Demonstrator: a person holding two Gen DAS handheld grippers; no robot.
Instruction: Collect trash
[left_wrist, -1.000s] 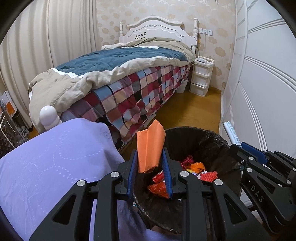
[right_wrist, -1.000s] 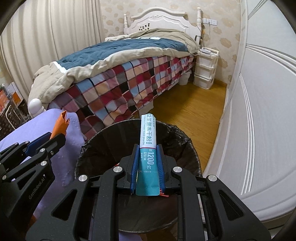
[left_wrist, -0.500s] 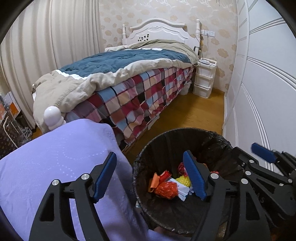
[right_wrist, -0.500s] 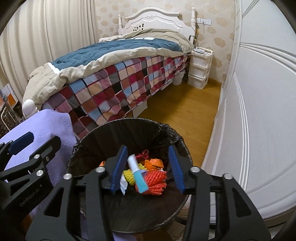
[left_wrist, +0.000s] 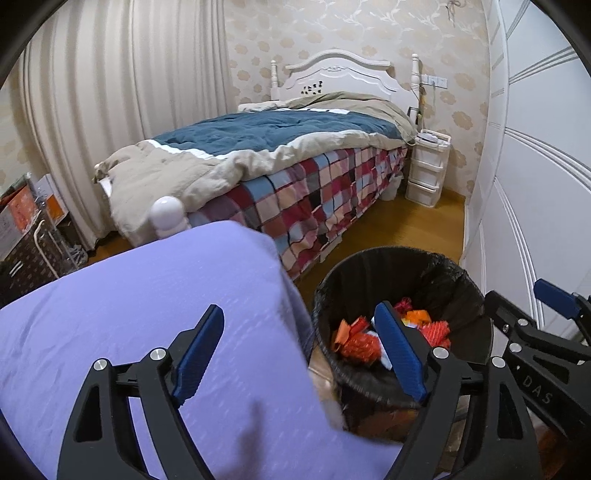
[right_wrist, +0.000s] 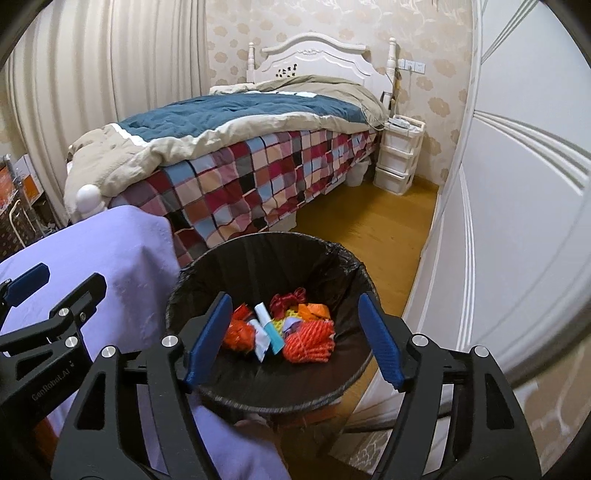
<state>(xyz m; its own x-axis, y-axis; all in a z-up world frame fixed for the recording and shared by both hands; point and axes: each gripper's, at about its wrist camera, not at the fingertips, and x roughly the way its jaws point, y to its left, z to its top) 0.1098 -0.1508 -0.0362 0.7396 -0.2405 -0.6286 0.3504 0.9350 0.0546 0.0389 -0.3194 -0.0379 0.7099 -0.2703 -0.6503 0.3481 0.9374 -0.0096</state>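
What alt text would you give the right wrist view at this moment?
The right tongs, jaws opening and empty, hang over a round black-lined trash bin holding red mesh netting, orange wrappers and a teal packet. The left tongs sit at the left over a lilac cloth, with a patchwork-quilted bed behind.

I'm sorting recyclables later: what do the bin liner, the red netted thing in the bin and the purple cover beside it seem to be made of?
Bin liner: thin black plastic film, glossy, crinkled over the rim. Red netted thing: probably foam or plastic mesh, judging by its ribbed, puffy lattice. Purple cover: woven fabric, matte, with a faint dotted pattern and soft draped corners.
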